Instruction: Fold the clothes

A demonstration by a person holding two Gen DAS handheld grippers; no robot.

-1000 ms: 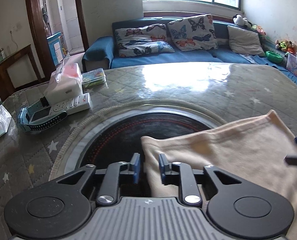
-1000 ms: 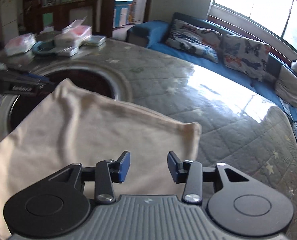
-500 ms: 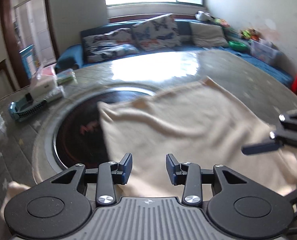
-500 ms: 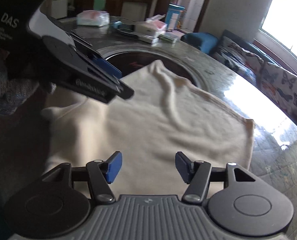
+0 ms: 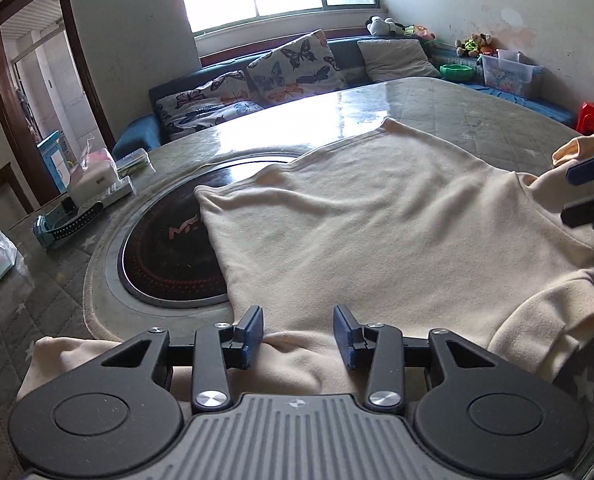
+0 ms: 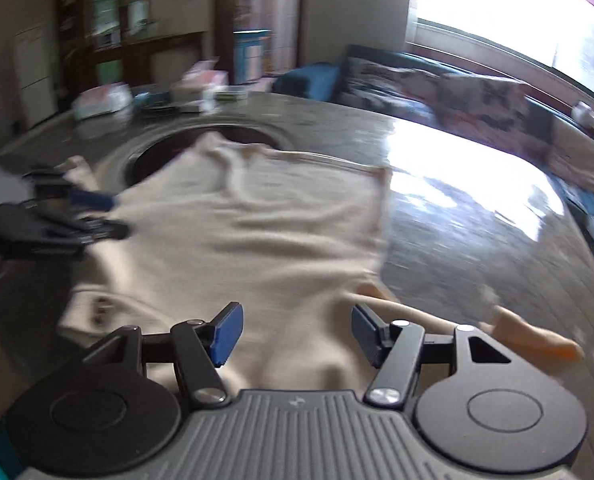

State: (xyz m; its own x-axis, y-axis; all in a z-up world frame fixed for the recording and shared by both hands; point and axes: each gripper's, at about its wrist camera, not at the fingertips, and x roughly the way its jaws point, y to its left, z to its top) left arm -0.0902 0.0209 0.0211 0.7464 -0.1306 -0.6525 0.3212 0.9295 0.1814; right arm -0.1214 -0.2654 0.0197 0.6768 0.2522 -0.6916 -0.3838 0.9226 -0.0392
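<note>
Claws (image 5: 298, 336) (image 6: 293, 334) gape wide over sweater (image 5: 377, 232).

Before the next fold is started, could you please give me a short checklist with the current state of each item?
1. Left gripper open: ok, fingers apart over the cream shirt.
2. Right gripper open: ok, nothing clamped.
3. Shirt body spread flat: ok, only light ripples.
4. Shirt fully on the table: ok, though its left edge covers the dark round hotplate.
5. Sleeves laid out: not ok, the near sleeve is bunched.
6. Right view sharp enough to aim: not ok, motion blur.
</note>
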